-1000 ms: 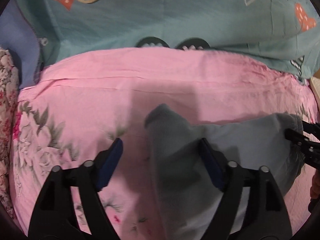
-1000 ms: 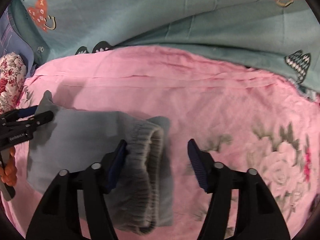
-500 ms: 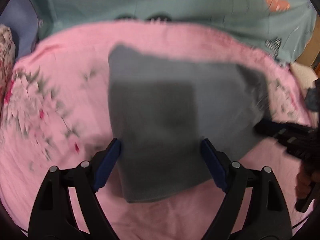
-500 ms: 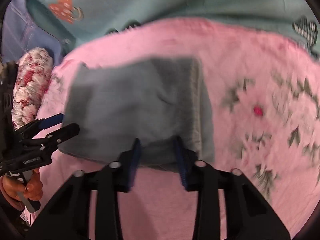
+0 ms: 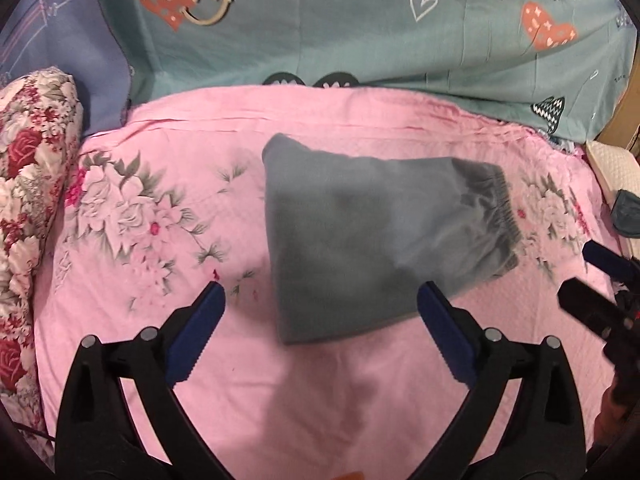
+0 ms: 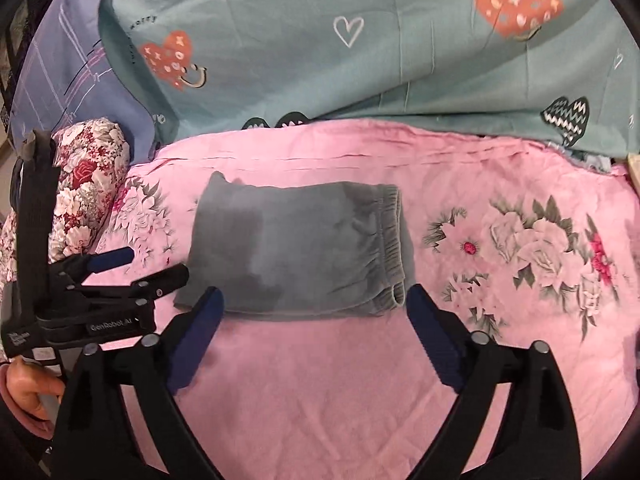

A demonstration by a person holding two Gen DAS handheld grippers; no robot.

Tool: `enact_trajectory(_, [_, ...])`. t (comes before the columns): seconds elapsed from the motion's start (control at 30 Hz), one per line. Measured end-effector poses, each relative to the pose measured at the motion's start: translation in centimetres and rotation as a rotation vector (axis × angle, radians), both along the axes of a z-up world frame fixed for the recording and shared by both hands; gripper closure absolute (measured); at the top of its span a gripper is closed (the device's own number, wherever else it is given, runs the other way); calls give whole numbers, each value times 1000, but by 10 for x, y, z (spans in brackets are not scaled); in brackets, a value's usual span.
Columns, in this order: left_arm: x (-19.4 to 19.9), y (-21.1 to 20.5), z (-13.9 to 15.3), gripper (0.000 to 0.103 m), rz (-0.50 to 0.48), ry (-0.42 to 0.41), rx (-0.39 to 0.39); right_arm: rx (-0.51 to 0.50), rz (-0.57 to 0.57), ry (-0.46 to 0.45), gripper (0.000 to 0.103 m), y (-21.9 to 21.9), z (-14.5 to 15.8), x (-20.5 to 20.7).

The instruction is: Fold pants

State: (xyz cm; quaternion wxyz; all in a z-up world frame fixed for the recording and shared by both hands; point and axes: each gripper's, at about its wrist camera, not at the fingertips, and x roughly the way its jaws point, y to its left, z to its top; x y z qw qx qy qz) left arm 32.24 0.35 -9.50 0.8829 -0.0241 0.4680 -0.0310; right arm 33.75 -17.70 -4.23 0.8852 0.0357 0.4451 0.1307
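Note:
Grey pants [image 5: 372, 240] lie folded into a compact rectangle on the pink floral bedsheet [image 5: 320, 392], with the ribbed waistband [image 5: 500, 208] at the right end. They also show in the right wrist view [image 6: 296, 244], waistband [image 6: 390, 240] on the right. My left gripper [image 5: 320, 312] is open and empty, hovering just short of the pants' near edge. My right gripper [image 6: 312, 308] is open and empty, also just short of the near edge. The left gripper [image 6: 136, 268] shows at the left of the right wrist view, and the right gripper [image 5: 596, 280] at the right edge of the left wrist view.
A teal quilt with heart prints [image 5: 360, 28] is bunched along the far side of the bed. A red and white floral pillow [image 5: 28, 168] lies at the left, a blue pillow [image 6: 68, 72] behind it. The bed edge and a white object [image 5: 612, 168] are at the right.
Both grippers have pulled back from the pants and now hover short of them. The right gripper, nearly shut on the pants' near edge half a second ago, has opened and let go.

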Motion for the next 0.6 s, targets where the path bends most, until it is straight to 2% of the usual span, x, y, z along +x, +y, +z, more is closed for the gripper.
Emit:
enact_trajectory(0.1, [-19,-1,16,3,2,-29,19,-21,5,-8,5,6,8,-14])
enact_trajectory(0.27, [-53,2,33,2,13,-74,57,7,-15,-2,5,3,19,-37])
enact_trajectory(0.6, [-96,7,52,2,28,-103,71,-24,-1,-17,5,8,30,-69])
